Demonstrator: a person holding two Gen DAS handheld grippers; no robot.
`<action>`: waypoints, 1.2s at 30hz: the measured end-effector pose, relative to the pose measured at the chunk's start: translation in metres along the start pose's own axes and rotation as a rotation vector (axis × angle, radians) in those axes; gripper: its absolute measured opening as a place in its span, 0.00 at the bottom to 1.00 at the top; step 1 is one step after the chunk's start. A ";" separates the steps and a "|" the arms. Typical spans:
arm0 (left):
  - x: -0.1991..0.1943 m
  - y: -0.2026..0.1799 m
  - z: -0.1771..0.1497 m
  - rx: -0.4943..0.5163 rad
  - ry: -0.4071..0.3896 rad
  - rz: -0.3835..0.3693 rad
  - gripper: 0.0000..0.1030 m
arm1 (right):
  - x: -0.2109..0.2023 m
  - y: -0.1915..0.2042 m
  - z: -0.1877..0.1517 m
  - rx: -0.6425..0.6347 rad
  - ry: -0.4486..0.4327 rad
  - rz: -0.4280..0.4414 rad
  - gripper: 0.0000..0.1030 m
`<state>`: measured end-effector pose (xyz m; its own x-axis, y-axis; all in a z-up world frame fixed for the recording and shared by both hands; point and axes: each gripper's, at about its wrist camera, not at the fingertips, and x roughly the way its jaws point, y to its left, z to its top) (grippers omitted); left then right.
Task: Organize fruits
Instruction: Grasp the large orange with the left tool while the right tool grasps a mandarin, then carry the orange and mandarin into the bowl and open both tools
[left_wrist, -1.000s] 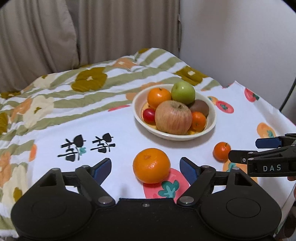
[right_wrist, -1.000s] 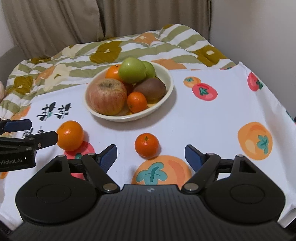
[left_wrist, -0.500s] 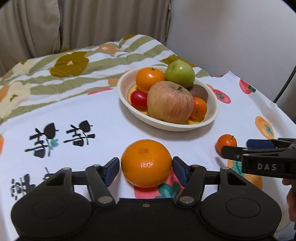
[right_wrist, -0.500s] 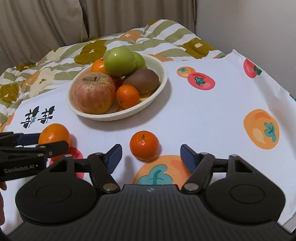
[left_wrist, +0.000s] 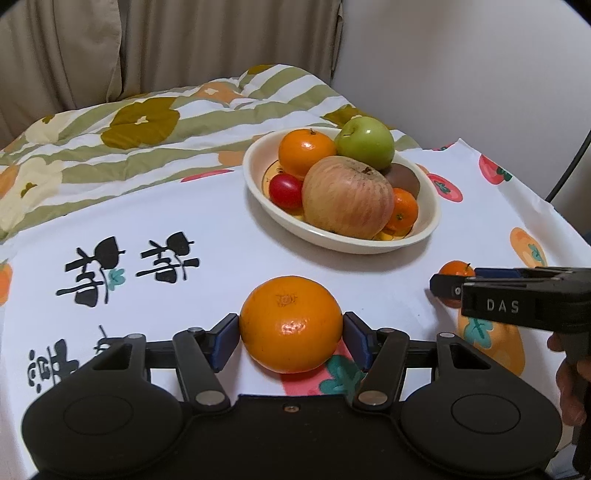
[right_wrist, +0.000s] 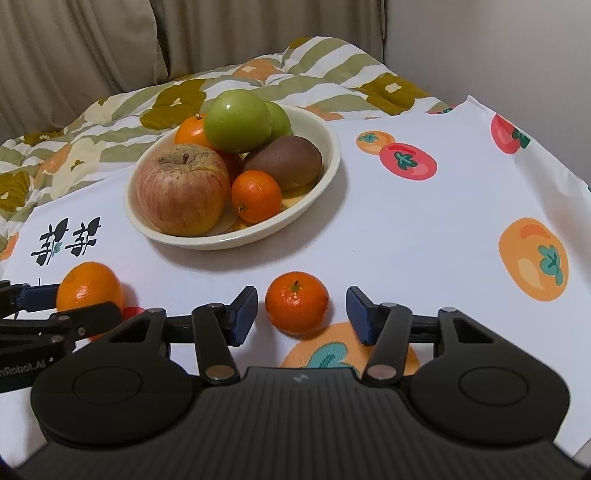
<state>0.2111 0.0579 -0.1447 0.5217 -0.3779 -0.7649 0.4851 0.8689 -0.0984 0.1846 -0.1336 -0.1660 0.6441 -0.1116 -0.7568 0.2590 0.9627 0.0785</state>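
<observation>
Left wrist view: my left gripper (left_wrist: 291, 341) has closed onto the large orange (left_wrist: 290, 324).
Its blue pads (left_wrist: 226, 341) now press both flanks of that fruit, which sits on the printed tablecloth (left_wrist: 221, 236) in front of the cream bowl (left_wrist: 430, 227); a second ago they stood wide with the orange well ahead, so I judge it ready to lift toward the bowl.

Right wrist view: my right gripper (right_wrist: 301, 314) brackets the small mandarin (right_wrist: 297, 302) without gripping it.
The jaws have just been closing, but cloth shows on both sides of the mandarin, so they are not yet on it. Earlier they stood wider, the mandarin farther ahead.
</observation>
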 end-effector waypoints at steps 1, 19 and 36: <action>-0.001 0.001 -0.001 -0.001 0.000 0.003 0.63 | 0.001 0.001 0.001 -0.005 0.003 0.000 0.63; -0.051 0.008 0.020 -0.003 -0.060 0.035 0.63 | -0.056 0.021 0.032 -0.041 -0.050 0.058 0.51; -0.022 -0.007 0.100 -0.102 -0.116 0.127 0.63 | -0.040 -0.005 0.116 -0.185 -0.069 0.176 0.51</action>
<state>0.2663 0.0286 -0.0634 0.6539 -0.2927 -0.6976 0.3403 0.9374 -0.0743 0.2414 -0.1625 -0.0607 0.7166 0.0511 -0.6956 0.0065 0.9968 0.0799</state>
